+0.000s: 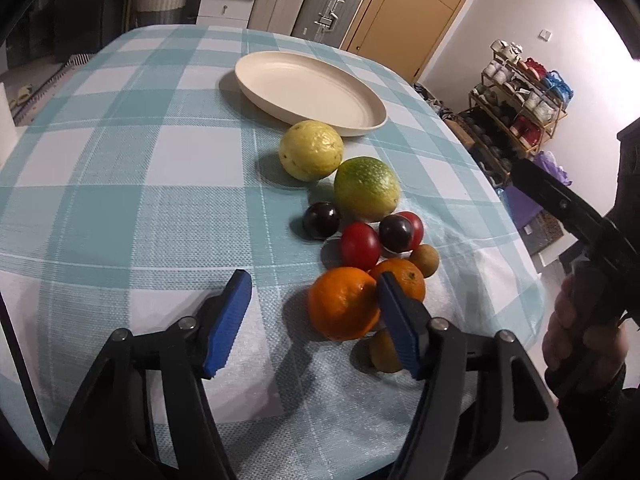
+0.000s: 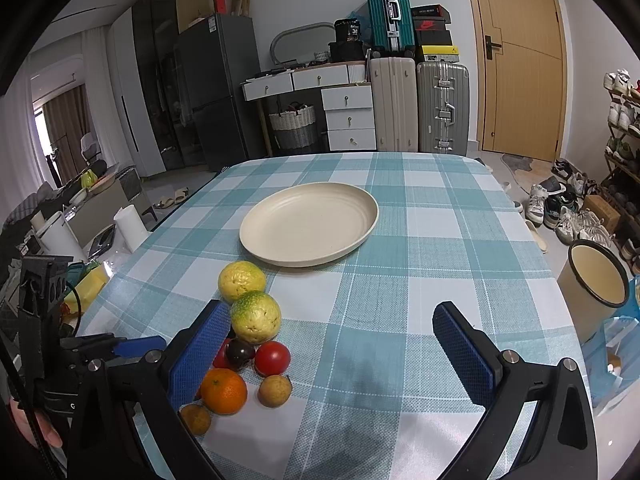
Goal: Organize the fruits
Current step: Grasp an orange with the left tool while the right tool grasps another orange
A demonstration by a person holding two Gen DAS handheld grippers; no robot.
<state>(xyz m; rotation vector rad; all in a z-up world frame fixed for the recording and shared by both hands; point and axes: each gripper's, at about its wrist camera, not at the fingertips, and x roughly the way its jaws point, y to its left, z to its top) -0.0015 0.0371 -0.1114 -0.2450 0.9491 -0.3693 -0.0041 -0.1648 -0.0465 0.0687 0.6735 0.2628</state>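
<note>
We note plate (image 2: 256, 236) bare, far; all fruit (image 1: 344, 304) on cloth (image 1: 120, 184), near. Left gripper (image 1: 316, 320), right gripper (image 2: 336, 356): fingers spread, holding nothing. Sorting not begun.

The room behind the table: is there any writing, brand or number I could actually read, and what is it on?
"36": white number on the black container atop the dresser, beside the teal suitcase.
Red shoebox: a white swoosh-like logo, no legible word.
Yellow box, fridge sticker: print too small to read.
Fruit, plate, grippers: no text.
</note>
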